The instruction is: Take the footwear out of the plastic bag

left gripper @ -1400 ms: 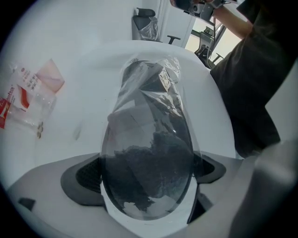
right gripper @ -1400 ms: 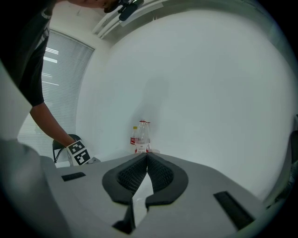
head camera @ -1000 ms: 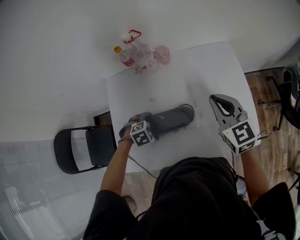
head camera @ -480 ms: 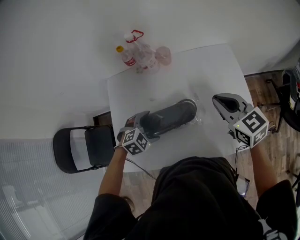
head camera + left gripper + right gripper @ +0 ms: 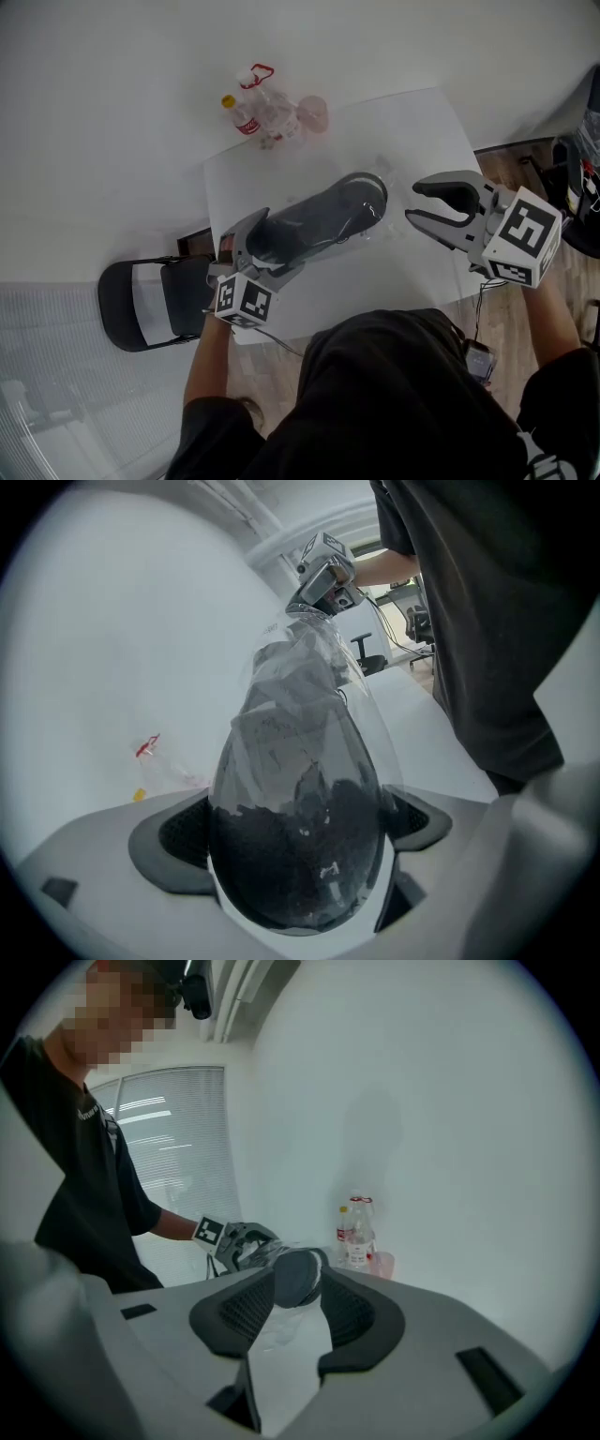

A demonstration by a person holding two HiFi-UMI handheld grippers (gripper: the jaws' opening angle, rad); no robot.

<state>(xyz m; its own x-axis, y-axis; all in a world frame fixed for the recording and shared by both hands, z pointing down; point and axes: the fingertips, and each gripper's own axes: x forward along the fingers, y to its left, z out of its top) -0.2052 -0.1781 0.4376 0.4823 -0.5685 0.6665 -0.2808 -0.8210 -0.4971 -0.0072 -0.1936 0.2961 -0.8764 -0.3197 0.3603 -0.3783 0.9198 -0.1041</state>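
Both grippers stand higher than a second ago, and the shoe (image 5: 323,217) has come up with the left gripper (image 5: 260,240), heel end first, from where it lay flat on the white table (image 5: 403,131). The right gripper (image 5: 413,202) was closed then; its jaws have just been opening and now stand wide apart, the pads pressing on nothing.

Left gripper: jaws closed on the heel of the shoe through the clear plastic bag (image 5: 298,691), one pad on each side. The shoe, dark and still wrapped in the bag, runs away from these jaws toward the right gripper, toe end farthest.

Right gripper: level with the toe, its tips pointed at it and just beside it. In the right gripper view the toe sits in line with the gap between the jaws. In the head view a narrow space separates tips and toe. Whether loose film reaches the jaws cannot be told.

Bottles (image 5: 255,112) and a pink cup (image 5: 315,112) stand at the table's far corner, well apart from the shoe. A black chair (image 5: 150,305) stands beside the table.
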